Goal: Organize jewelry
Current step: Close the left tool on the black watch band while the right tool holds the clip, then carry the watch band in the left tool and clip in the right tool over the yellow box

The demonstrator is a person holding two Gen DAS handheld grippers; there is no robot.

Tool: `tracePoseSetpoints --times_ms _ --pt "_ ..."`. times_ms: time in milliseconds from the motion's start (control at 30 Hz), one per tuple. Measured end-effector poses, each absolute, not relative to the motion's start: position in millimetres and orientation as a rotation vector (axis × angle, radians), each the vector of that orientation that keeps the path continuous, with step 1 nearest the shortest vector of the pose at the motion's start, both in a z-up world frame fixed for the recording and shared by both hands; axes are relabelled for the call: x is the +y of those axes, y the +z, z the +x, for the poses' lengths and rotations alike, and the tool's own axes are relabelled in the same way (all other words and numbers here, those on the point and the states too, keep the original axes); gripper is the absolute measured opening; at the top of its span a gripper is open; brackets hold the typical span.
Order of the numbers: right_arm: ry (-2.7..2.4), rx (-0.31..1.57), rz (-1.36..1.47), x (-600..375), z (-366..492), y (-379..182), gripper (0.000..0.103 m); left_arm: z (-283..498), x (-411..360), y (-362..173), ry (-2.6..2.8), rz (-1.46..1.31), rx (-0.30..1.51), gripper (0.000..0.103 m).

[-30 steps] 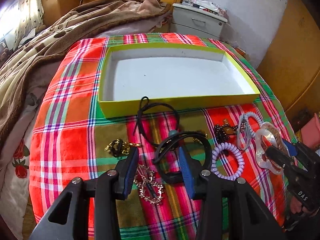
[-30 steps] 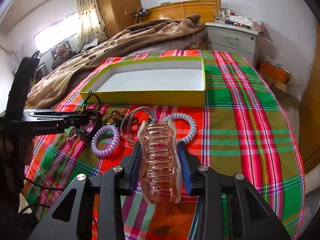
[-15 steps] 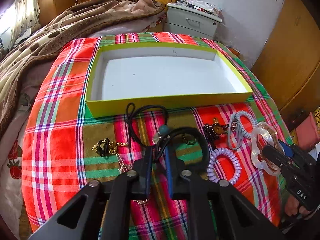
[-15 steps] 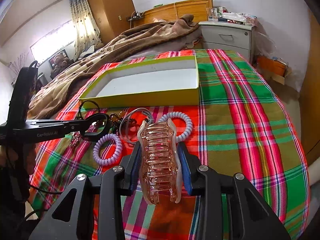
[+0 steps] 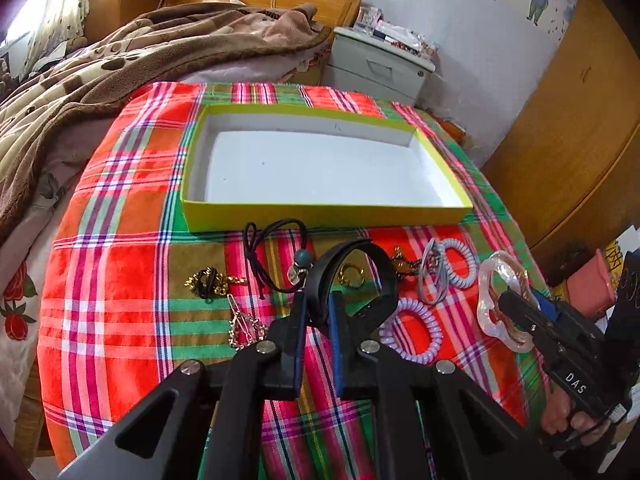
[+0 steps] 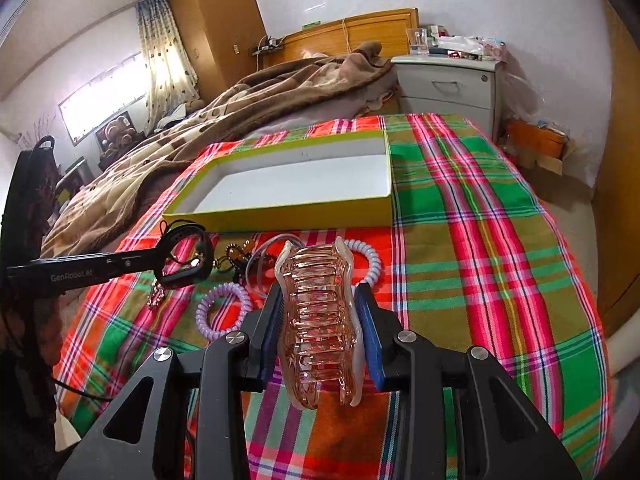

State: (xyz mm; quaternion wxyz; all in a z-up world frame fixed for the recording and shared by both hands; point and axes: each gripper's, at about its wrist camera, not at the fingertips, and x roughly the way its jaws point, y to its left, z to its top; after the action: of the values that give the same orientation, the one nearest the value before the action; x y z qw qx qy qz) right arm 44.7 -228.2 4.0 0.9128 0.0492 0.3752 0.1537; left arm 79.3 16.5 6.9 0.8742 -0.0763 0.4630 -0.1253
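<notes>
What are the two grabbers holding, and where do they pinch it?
The left hand-held gripper pinches the black band by its strap. The right hand-held gripper clamps the pink claw clip across its sides.

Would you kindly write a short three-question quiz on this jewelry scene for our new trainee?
1. True or false: the yellow-green box already holds several pieces of jewelry.
2. What do the left tongs grip? A) a lilac coil hair tie B) a black band C) a gold chain
3. Fill in: the right tongs are shut on a clear pink ______.

Key
1. False: only its white floor shows.
2. B: the black band is pinched between the pads, while the lilac coil hair tie and the gold chain lie on the plaid cloth.
3. Hair claw clip.
</notes>
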Motion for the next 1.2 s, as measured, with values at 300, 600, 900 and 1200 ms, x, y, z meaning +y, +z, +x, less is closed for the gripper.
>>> tracePoseSetpoints --times_ms 300,600,900,1200 --pt "0.302 0.731 0.090 -224 56 24 0.037 88 27 25 -0.241 -0.193 0.924 0.011" --pt "0.284 0.715 0.084 -217 88 37 0.037 116 35 36 -0.231 -0.211 0.903 0.011" --pt "0.241 0.737 0.087 -220 139 37 0.037 159 47 39 -0.204 -0.239 0.895 0.011" --pt "0.227 0.789 0.065 -214 188 27 0.037 197 55 25 -0.184 -0.257 0.929 0.011"
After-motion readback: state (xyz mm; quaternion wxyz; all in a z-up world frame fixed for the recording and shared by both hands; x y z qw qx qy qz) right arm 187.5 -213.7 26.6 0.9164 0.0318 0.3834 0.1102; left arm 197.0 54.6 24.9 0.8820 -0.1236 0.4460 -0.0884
